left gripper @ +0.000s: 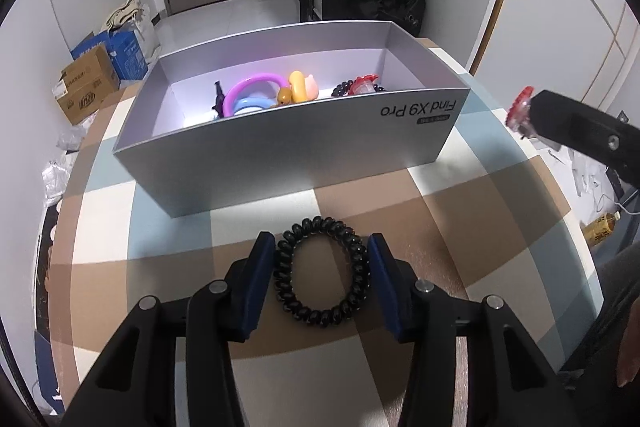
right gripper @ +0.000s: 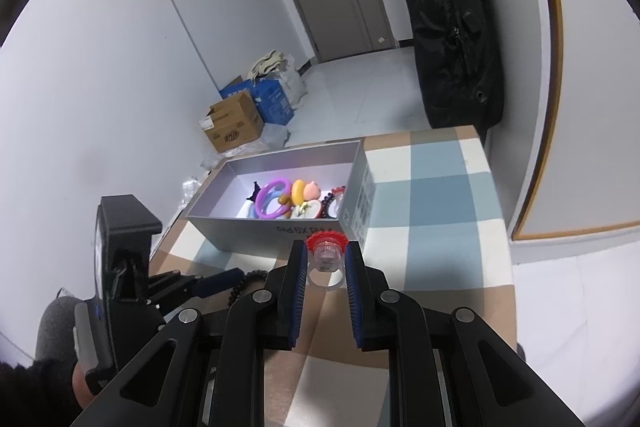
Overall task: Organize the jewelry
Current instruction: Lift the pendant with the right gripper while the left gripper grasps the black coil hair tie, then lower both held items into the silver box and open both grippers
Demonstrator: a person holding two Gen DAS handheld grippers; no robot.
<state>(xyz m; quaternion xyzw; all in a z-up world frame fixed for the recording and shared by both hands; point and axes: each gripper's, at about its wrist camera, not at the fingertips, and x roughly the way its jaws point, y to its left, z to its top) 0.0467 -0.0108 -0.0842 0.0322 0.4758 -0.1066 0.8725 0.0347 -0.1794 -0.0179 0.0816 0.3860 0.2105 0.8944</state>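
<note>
A black spiral hair tie (left gripper: 321,271) lies flat on the checked tablecloth between the pads of my left gripper (left gripper: 321,247); the jaws stand around it and look open. My right gripper (right gripper: 326,255) is shut on a clear toy ring with a red top (right gripper: 326,253) and holds it above the table, just in front of the silver box (right gripper: 280,227). That ring also shows in the left wrist view (left gripper: 519,110), right of the silver box (left gripper: 280,155). The box holds a purple bangle (left gripper: 250,89), an orange ring (left gripper: 297,87), dark beads and other pieces.
The table (left gripper: 460,227) has a brown, blue and cream checked cloth. Cardboard and blue boxes (left gripper: 96,75) sit on the floor at left. A black coat (right gripper: 452,39) hangs by the door. Papers and a bottle (left gripper: 602,229) lie at the right.
</note>
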